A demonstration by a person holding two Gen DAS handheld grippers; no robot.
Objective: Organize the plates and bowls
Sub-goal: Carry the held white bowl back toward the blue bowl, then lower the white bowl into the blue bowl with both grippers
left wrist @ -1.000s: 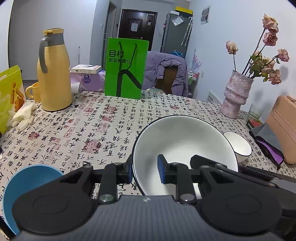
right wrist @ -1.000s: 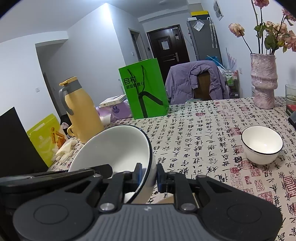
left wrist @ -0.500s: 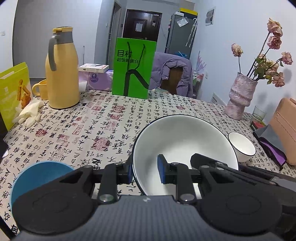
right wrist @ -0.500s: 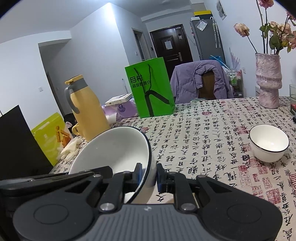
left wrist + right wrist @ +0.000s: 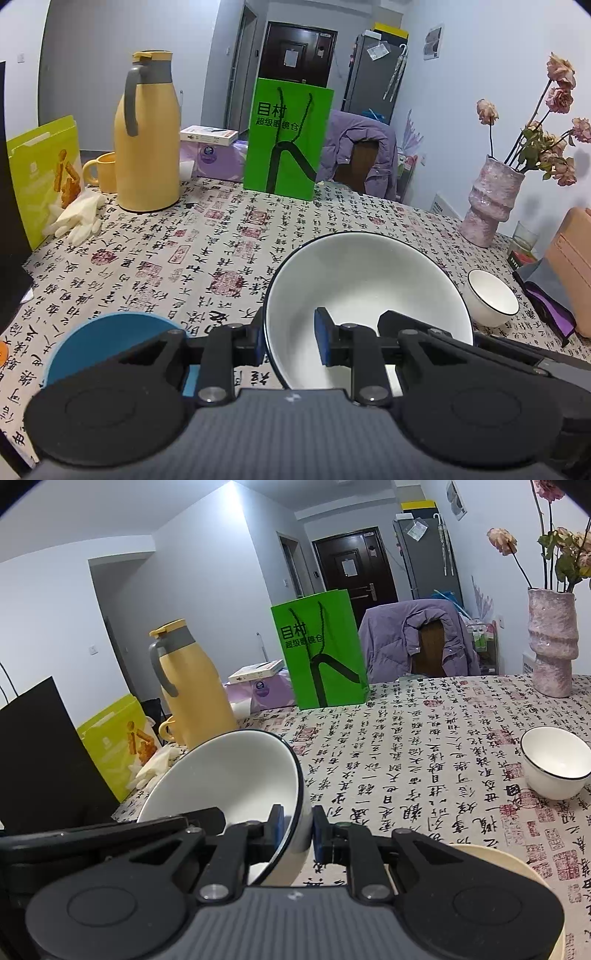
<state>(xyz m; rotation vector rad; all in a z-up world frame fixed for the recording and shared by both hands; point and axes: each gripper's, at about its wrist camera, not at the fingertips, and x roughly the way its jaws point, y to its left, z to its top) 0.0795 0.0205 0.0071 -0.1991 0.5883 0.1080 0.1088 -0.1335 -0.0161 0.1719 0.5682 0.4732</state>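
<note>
- On the table (image 5: 207, 236) I count four dishes: one big white bowl (image 5: 365, 280), one small white bowl (image 5: 493, 301), one blue bowl (image 5: 107, 339), and one cream dish (image 5: 491, 860) of which only the rim shows, at the bottom right of the right wrist view.
- Both white bowls have a thin dark rim line.
- Two grippers are in view, and both grip the same big bowl.
- The left gripper (image 5: 290, 341) has its jaws clamped on the bowl's near-left rim, one blue pad outside the wall and one inside.
- The right gripper (image 5: 298, 829) has its jaws clamped on the opposite rim, again one pad inside and one outside.
- The big bowl sits tilted between them, its mouth facing up and away; whether its base touches the table I cannot tell.
- The blue bowl lies just left of the left gripper, the small bowl well off to the right, standing upright and alone.
- The table wears a pale cloth printed with black characters and red seals.
- Further back stand a yellow jug (image 5: 146, 136), a yellow mug (image 5: 101, 171), a green bag (image 5: 288, 138), white gloves (image 5: 77, 219) and a pink vase (image 5: 493, 205) with dried roses.
- Behind the table, a purple jacket (image 5: 413, 638) hangs on a chair, with a dark door (image 5: 352, 572) beyond.
</note>
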